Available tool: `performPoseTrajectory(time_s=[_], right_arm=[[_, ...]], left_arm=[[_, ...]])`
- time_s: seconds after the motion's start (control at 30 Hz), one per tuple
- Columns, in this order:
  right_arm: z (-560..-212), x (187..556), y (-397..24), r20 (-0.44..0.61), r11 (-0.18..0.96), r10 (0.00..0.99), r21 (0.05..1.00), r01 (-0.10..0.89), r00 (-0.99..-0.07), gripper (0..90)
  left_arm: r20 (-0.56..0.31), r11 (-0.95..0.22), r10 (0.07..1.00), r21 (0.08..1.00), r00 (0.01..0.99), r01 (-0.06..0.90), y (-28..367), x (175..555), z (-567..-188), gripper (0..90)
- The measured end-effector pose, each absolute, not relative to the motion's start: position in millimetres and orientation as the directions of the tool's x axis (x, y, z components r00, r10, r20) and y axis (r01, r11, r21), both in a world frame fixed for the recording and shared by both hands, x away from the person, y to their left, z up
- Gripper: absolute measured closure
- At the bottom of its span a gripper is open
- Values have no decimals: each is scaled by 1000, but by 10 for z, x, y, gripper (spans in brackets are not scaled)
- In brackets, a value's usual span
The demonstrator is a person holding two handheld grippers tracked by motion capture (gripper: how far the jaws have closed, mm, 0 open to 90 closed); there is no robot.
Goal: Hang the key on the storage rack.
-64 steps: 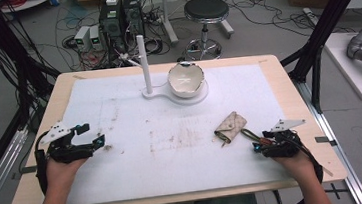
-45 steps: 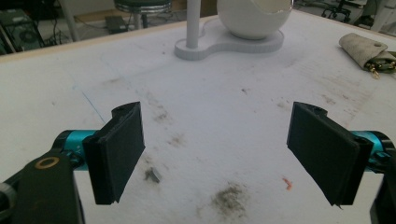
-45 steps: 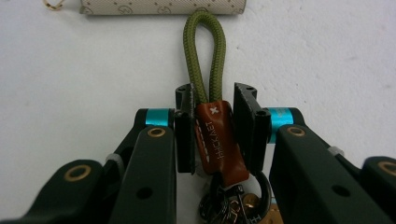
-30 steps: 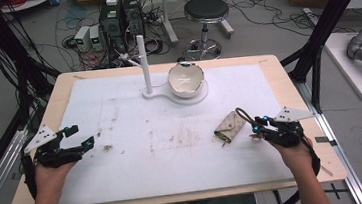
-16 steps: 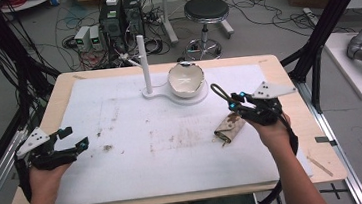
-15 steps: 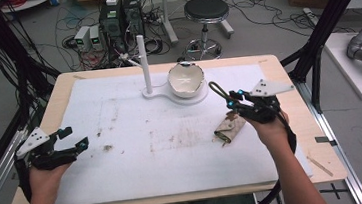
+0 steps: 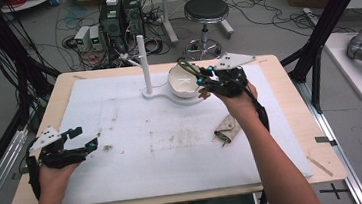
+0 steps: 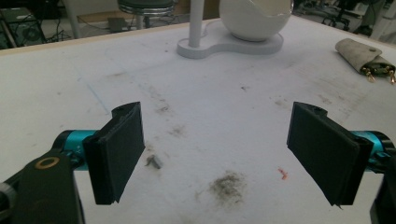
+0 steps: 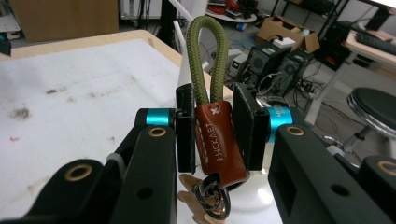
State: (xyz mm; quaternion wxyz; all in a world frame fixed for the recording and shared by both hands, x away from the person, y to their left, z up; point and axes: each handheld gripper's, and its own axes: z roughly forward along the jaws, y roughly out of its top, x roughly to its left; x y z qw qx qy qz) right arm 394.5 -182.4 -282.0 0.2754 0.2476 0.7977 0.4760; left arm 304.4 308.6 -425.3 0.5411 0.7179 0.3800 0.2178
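the table (image 7: 293, 136) carries a white mat (image 7: 173, 148) that covers nearly all of its top, leaving a wooden border on every side; the mat is marked with grey smudges, and most of its middle and near part lies open. at the far middle a white stand (image 7: 144, 65) with an upright post shares its base with a white bowl (image 7: 183, 79). to the right of centre a tan key pouch (image 7: 226, 127) lies flat, well apart from both grippers.

the right gripper (image 7: 206, 78) is raised over the bowl's right rim, its jaws clamped on a keychain (image 9: 214, 135): a brown leather tab stamped with letters, an olive-green cord loop rising from its top, and dark metal rings hanging below the tab.

the left gripper (image 7: 86, 140) rests low near the mat's left edge, jaws spread wide with nothing between them, bare stained mat ahead of them.
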Motion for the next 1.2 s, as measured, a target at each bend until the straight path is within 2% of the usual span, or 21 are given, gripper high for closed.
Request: performPoseTrajectory(time_s=[0.17, 0.5, 0.87, 1.2], right_arm=[[-2720, 4056, -1630, -211, 430, 635, 895, 114, -743, 725], [-2652, 4260, -1244, -228, 448, 602, 890, 87, -765, 725], [-2711, 4455, -809, -267, 500, 570, 863, 70, -777, 725], [-2803, 4609, -650, -306, 543, 568, 837, 68, -764, 725]], left_arm=[[-76, -161, 760, 940, 645, 301, 2964, 3057, -4248, 189], [-75, -162, 764, 939, 641, 304, 2995, 3062, -4249, 189], [-81, -156, 769, 938, 635, 309, 3025, 3070, -4260, 188], [-77, -166, 770, 934, 633, 316, 3045, 3078, -4278, 189]])
